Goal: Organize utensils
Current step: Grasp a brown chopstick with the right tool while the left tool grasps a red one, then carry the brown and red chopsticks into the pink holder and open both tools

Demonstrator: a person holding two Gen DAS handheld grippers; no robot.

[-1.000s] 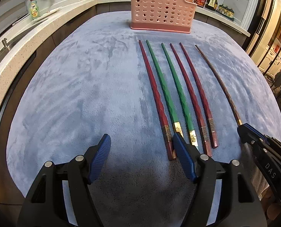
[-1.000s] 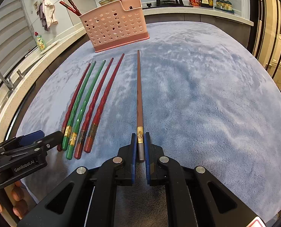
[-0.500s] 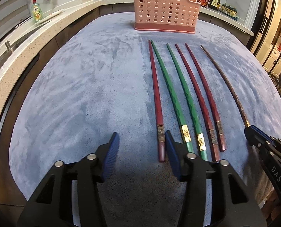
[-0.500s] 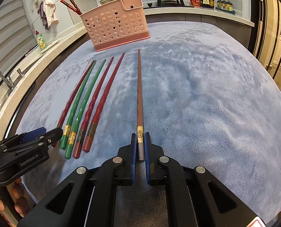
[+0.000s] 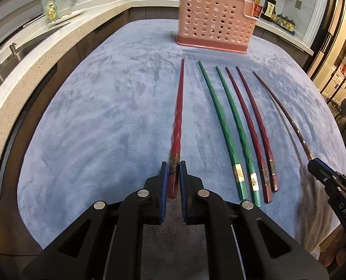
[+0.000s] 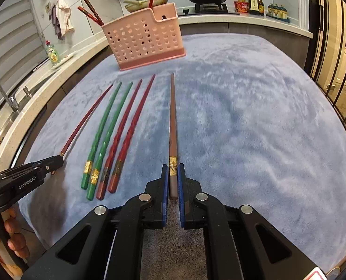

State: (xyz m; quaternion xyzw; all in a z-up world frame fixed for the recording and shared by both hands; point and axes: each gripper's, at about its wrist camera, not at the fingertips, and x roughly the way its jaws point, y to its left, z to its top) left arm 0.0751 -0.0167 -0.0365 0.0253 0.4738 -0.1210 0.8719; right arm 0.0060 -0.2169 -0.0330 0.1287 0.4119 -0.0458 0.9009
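Left gripper (image 5: 173, 175): jaws clenched on red faceted chopstick (image 5: 178, 121). Right gripper (image 6: 173, 177): jaws clenched on brown wooden chopstick (image 6: 173, 121). Both shafts point straight ahead toward pink perforated plastic basket (image 6: 145, 39) across blue plush table (image 6: 254, 128).

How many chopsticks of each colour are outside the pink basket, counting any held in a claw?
Red chopsticks: 3, one in the left claw, two on the cloth
Green chopsticks: 2, on the cloth
Brown chopstick: 1, in the right claw
Total: 6
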